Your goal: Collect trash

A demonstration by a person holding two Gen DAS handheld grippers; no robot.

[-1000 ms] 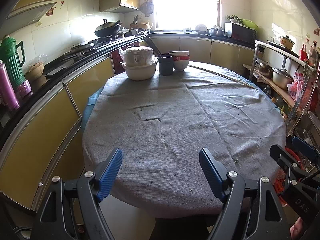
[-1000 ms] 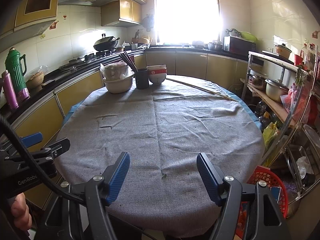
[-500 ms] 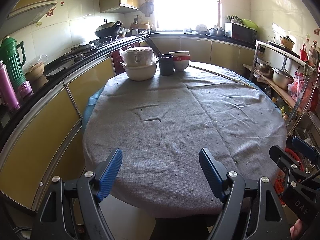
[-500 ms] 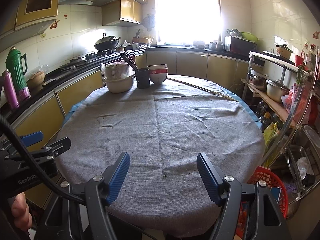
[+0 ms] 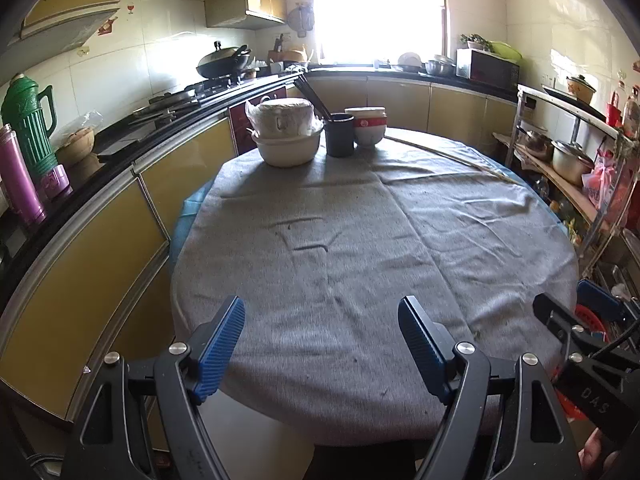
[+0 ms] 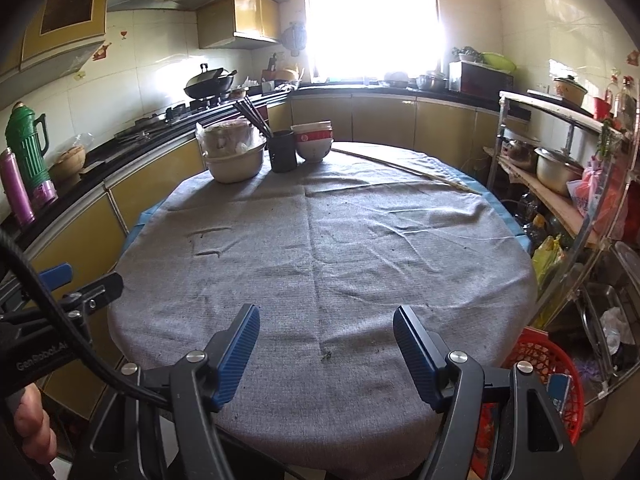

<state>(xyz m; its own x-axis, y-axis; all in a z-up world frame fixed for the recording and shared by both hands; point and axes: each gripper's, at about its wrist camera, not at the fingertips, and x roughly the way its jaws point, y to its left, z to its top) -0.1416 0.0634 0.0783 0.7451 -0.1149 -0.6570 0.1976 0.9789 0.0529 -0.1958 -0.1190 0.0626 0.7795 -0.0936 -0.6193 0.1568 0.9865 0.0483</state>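
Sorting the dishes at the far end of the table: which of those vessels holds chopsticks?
The dark cup, standing between the large cream bowl with a bagged container and the stacked red-banded bowls. Dark chopsticks lean out of it; the bowls hold none.

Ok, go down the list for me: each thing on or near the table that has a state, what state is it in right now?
Left tool: open, empty, above the near table edge.
Right tool: open, empty.
Tablecloth: spread over the table, wrinkled, dotted with crumbs.
Big bowl: upright, holds a plastic-wrapped container.
Cup: upright, chopsticks standing in it.
Stacked bowls: upright, nested.
Red basket: on the floor, holds some items.
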